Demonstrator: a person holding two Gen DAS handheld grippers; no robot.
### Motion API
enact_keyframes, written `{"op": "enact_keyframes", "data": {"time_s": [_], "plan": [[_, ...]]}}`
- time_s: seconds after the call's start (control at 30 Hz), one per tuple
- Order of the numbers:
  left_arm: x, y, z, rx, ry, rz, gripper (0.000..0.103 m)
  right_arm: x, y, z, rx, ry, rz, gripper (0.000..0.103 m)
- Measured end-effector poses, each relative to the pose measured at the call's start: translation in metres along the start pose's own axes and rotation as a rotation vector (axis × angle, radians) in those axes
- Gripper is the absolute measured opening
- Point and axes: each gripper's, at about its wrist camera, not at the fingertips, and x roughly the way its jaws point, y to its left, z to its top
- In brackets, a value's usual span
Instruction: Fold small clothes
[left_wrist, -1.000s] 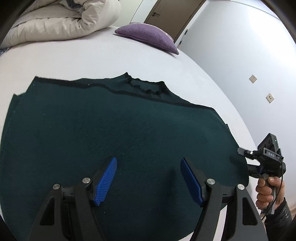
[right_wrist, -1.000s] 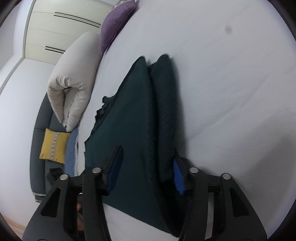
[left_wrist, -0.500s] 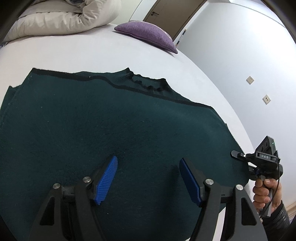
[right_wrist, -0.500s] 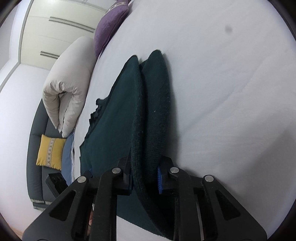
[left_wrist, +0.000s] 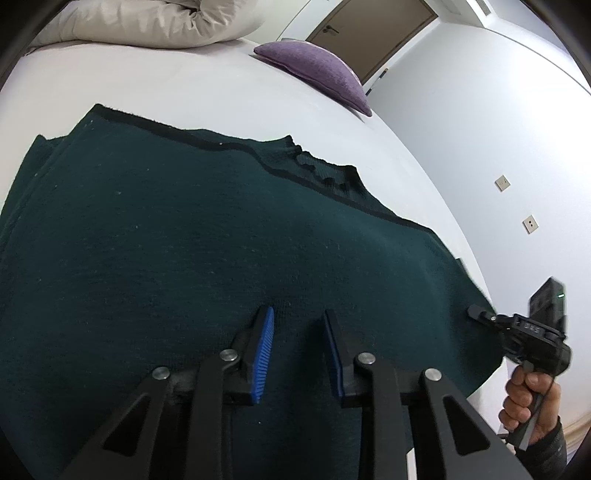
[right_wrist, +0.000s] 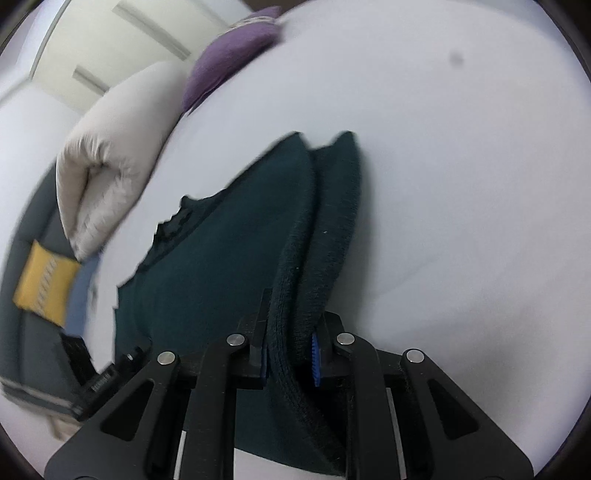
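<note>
A dark green knit sweater (left_wrist: 192, 251) lies spread on the white bed (left_wrist: 184, 88), neckline (left_wrist: 325, 177) toward the far side. My left gripper (left_wrist: 297, 332) sits at its near hem with the blue-padded jaws closed partway, a gap still between them over the cloth. My right gripper (right_wrist: 290, 350) is shut on the folded side edge of the sweater (right_wrist: 295, 280), which bunches up between its pads. The right gripper also shows in the left wrist view (left_wrist: 480, 315), at the sweater's right corner.
A purple pillow (left_wrist: 317, 74) and a rolled beige duvet (left_wrist: 147, 22) lie at the bed's far end. A grey sofa with a yellow cushion (right_wrist: 42, 284) stands beyond the bed. A wall with sockets (left_wrist: 530, 223) is on the right.
My right gripper closed on the sweater's side edge and lifted it a little. My left gripper's jaws narrowed from wide open over the hem.
</note>
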Motion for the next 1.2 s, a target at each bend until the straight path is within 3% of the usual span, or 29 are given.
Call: {"op": "enact_keyframes", "data": {"time_s": [0.17, 0.27, 0.33, 0.4, 0.5, 0.7, 0.83, 0.87, 0.9, 0.93, 1.03, 1.2], "plan": [[-0.011, 0.012, 0.003, -0.083, -0.011, -0.083, 0.031, -0.003, 0.124, -0.008, -0.362, -0.003, -0.054, 0.015], [-0.028, 0.024, 0.006, -0.165, -0.056, -0.164, 0.052, 0.015, 0.187, -0.029, -0.546, 0.036, -0.041, 0.015], [-0.041, 0.032, 0.010, -0.212, -0.089, -0.224, 0.071, 0.037, 0.219, -0.046, -0.647, 0.082, -0.048, 0.015], [-0.045, 0.036, 0.015, -0.252, -0.089, -0.272, 0.078, 0.057, 0.230, -0.056, -0.670, 0.118, -0.052, 0.015], [-0.041, 0.040, 0.023, -0.293, -0.064, -0.343, 0.080, 0.070, 0.229, -0.066, -0.653, 0.135, -0.048, 0.015], [-0.003, 0.021, 0.041, -0.297, 0.092, -0.335, 0.082, 0.061, 0.220, -0.069, -0.660, 0.112, -0.045, 0.015], [0.014, 0.006, 0.046, -0.284, 0.135, -0.336, 0.082, 0.062, 0.220, -0.079, -0.718, 0.094, -0.066, 0.015], [0.018, 0.004, 0.048, -0.294, 0.140, -0.337, 0.081, 0.062, 0.220, -0.081, -0.724, 0.092, -0.069, 0.015], [0.020, 0.005, 0.049, -0.302, 0.142, -0.341, 0.074, 0.061, 0.220, -0.082, -0.724, 0.092, -0.070, 0.015], [0.023, 0.005, 0.049, -0.307, 0.152, -0.351, 0.056, 0.061, 0.220, -0.082, -0.717, 0.093, -0.067, 0.017], [0.034, 0.002, 0.043, -0.319, 0.212, -0.367, 0.022, 0.058, 0.213, -0.082, -0.678, 0.097, -0.035, 0.021], [0.036, 0.004, 0.032, -0.350, 0.214, -0.376, 0.013, 0.042, 0.203, -0.093, -0.656, 0.107, 0.025, 0.027]]}}
